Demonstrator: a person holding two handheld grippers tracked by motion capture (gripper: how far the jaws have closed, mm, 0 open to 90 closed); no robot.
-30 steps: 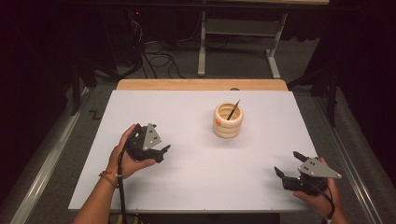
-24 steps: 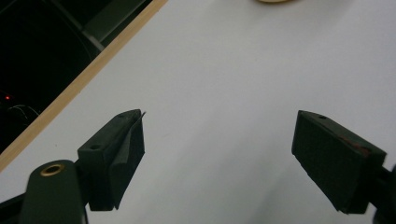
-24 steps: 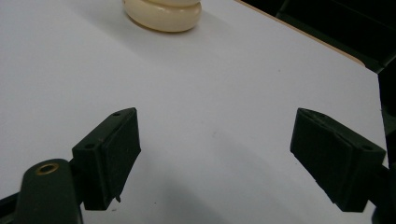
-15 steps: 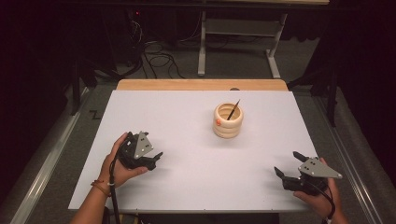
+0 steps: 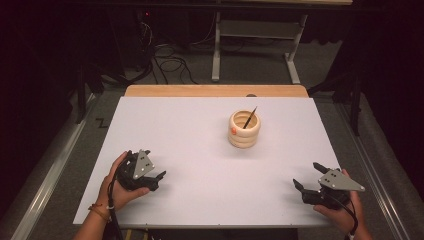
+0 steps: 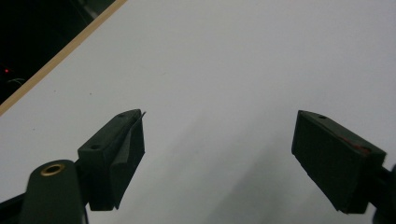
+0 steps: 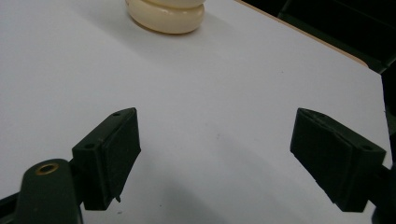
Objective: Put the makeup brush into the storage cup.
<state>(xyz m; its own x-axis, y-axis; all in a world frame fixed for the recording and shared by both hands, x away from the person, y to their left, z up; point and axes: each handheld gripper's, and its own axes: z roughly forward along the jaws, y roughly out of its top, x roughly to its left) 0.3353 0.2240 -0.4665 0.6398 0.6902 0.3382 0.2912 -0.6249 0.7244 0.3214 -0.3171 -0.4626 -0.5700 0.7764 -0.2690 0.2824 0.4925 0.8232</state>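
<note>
- The ringed pot (image 5: 244, 129) with a dark stick (image 5: 249, 118) leaning in it is sitting ahead of both grippers.
- The right gripper (image 5: 312, 181), jaws spread and empty, is facing it from nearer.
- The left gripper (image 5: 156, 179) is resting released, well apart.

Table (image 5: 200, 150) top plain white, unpatterned, with a light wood strip along its far edge; ringed holder (image 5: 244, 129) cream, bearing one small orange spot on its side; thin stick (image 5: 249, 117) inside it dark, near black; left gripper (image 5: 152, 180) black, top plate grey; right gripper (image 5: 306, 178) black, top plate grey; jaw pads matt black in both gripper views, each with a brass-coloured eyelet at lower left; surroundings beyond the table dark.
</note>
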